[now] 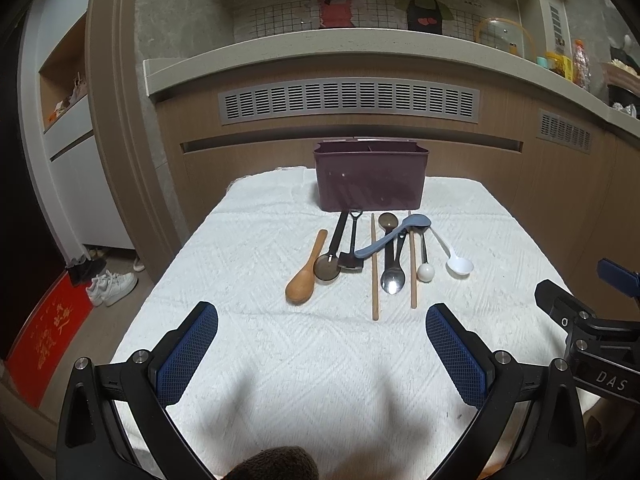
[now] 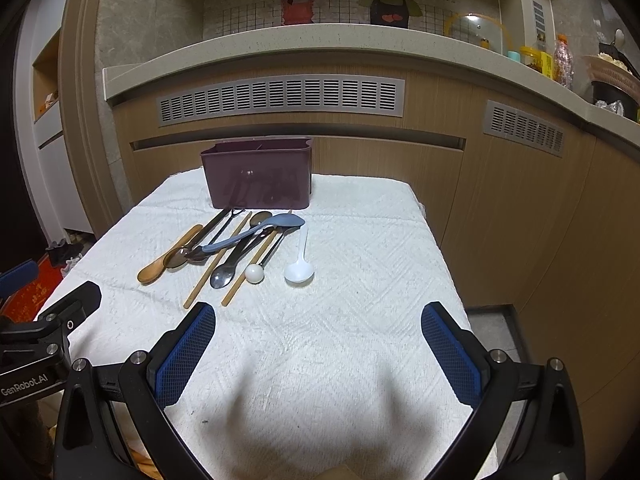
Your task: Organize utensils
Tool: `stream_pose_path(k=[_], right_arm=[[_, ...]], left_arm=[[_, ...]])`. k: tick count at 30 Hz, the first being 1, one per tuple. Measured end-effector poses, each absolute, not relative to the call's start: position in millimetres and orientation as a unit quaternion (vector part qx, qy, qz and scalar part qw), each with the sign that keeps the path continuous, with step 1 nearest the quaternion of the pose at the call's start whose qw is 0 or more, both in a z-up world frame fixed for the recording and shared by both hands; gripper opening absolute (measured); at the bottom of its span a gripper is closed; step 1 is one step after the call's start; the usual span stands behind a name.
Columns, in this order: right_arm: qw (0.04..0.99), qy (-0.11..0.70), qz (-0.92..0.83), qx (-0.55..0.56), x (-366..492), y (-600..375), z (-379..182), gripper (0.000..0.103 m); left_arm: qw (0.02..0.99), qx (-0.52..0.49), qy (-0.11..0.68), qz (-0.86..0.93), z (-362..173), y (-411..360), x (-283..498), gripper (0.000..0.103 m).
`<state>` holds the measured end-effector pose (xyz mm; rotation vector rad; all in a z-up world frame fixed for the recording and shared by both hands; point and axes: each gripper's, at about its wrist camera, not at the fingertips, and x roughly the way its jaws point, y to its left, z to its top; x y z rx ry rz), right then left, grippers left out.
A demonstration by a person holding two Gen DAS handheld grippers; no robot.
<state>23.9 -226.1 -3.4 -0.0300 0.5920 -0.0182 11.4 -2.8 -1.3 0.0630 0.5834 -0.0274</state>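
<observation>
A dark purple utensil holder (image 1: 370, 176) (image 2: 258, 174) stands at the far end of a white towel (image 1: 256, 248) (image 2: 360, 248). In front of it lie a wooden spoon (image 1: 305, 274) (image 2: 168, 256), a blue spoon (image 1: 394, 236) (image 2: 256, 232), a metal spoon (image 1: 393, 276) (image 2: 226, 272), a white spoon (image 1: 458, 262) (image 2: 299, 266), two wooden chopsticks (image 1: 374, 268) (image 2: 214, 264) and several dark utensils. My left gripper (image 1: 322, 320) and right gripper (image 2: 318, 320) are both open and empty, hovering short of the utensils.
A wooden counter front with grey vents (image 1: 348, 100) (image 2: 280, 98) rises behind the table. Jars and a glass lid (image 2: 476, 30) sit on the countertop at right. Shoes (image 1: 112, 286) and a red mat lie on the floor at left.
</observation>
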Motion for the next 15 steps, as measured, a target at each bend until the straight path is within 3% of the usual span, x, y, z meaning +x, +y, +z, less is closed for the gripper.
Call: stream_pose_path(k=[15], right_arm=[[0.958,0.285,0.004,-0.036,98.2,-239.7,10.3,0.102]], left_arm=[[0.954,0.057,0.276,-0.100,1.8,-15.0,103.0,0.103]])
